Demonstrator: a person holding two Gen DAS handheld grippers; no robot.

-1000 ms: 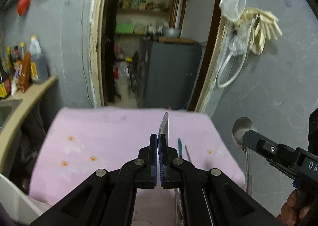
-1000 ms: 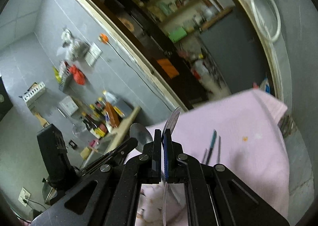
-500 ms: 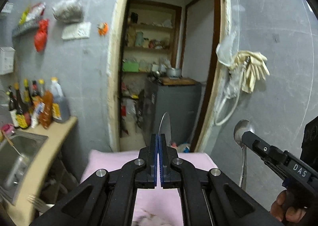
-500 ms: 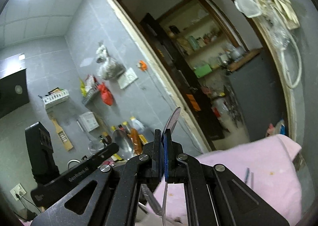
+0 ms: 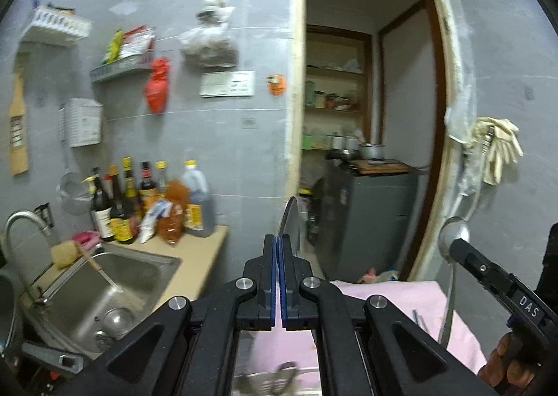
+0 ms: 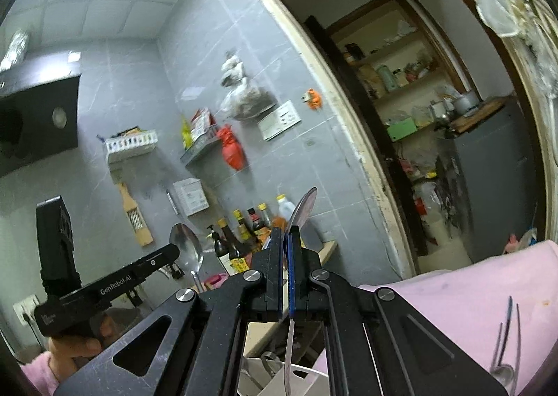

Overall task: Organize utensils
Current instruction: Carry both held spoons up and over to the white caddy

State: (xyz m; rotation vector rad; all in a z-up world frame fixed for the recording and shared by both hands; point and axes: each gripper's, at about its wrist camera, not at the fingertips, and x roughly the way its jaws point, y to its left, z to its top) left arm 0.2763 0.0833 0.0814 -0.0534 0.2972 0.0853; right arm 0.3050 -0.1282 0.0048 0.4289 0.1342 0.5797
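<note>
1. Over at the left, a steel sink (image 5: 104, 291) sits in the beige surface (image 5: 195, 267), with a cluster of sauce bottles (image 5: 139, 207) behind it.
2. Two metal spoons show, one per tool.
3. Left tongs (image 5: 278, 246) are raised level, pressed onto a spoon (image 5: 289, 221); its bowl points up and forward, long axis along the fingers.
4. Right tongs (image 6: 286, 239) tilt upward, pinching the second spoon (image 6: 305, 207), bowl up, handle hanging down.
5. Further right, the pink cloth (image 6: 470, 298) carries three thin utensils (image 6: 509, 333).

Wrist views raised, facing doorway (image 5: 366, 117) wall, sharing bottles (image 6: 244, 232), pink cloth (image 5: 401, 305)
</note>
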